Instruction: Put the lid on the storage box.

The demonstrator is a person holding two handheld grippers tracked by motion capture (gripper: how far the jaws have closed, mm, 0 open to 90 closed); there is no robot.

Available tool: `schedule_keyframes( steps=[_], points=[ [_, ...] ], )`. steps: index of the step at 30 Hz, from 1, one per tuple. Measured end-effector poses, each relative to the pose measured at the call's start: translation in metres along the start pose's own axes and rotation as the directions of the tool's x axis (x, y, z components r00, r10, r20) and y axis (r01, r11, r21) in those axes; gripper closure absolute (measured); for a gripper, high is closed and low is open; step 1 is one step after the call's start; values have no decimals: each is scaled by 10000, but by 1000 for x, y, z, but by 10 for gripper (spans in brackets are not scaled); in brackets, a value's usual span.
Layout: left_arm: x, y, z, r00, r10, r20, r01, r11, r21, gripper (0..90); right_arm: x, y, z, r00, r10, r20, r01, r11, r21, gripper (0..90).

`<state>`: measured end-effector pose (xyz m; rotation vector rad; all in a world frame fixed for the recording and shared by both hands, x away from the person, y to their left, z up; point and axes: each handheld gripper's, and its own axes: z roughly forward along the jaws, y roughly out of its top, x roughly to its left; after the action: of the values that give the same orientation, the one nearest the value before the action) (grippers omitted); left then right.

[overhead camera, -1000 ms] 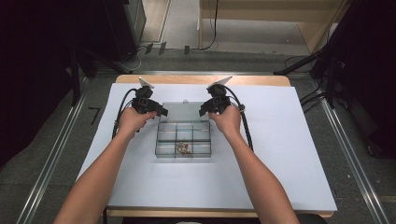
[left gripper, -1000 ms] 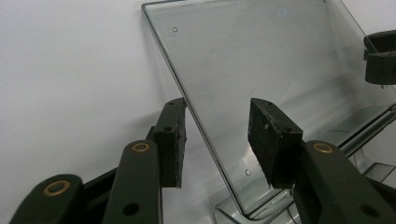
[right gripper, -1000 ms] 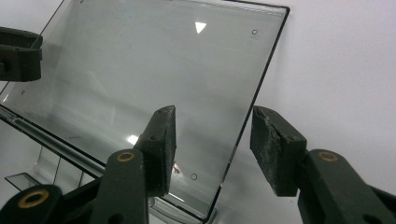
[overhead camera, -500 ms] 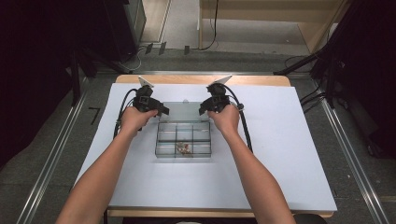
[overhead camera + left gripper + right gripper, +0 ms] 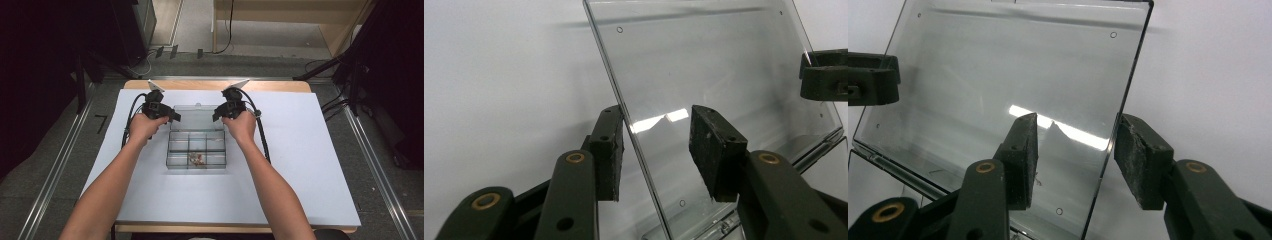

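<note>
High view: a clear plastic organizer box (image 5: pixel 196 149) sits mid-tabletop (image 5: pixel 310 165), its lid (image 5: pixel 196 117) swung up at the far side with a tool at each side edge.

Left tool (image 5: pixel 656 150) straddles the lid's side edge (image 5: pixel 634 145): one pad looks to touch the edge, the other stands off the pane, so the jaws are spread, with no pinch yet. Right tool (image 5: pixel 1075 155) does the same on the opposite edge (image 5: pixel 1118 125), with a gap at both pads. The lid looks light, thin and stiff but slick and glossy, hinged along the box, so it should swing freely yet could slip or flex. Best hold is the side edges, near mid-height, with both tools squeezing evenly. Small items (image 5: pixel 196 159) lie in one front compartment.
</note>
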<state>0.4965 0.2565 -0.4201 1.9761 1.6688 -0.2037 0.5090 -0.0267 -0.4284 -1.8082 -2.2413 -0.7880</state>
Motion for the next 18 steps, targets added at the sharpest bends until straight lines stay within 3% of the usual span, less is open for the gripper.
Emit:
schedule_keyframes(
  steps=[10,18],
  points=[
    [-4,-1,-10,9998,200,48,-197,9987,-468,588,5,-1,-10,9996,-264,30,264,9990,-355,558],
    [-14,0,-19,9976,630,-292,-648,9957,-664,585,9,-4,-21,9987,-518,-2,517,9964,-677,558]
  ],
)
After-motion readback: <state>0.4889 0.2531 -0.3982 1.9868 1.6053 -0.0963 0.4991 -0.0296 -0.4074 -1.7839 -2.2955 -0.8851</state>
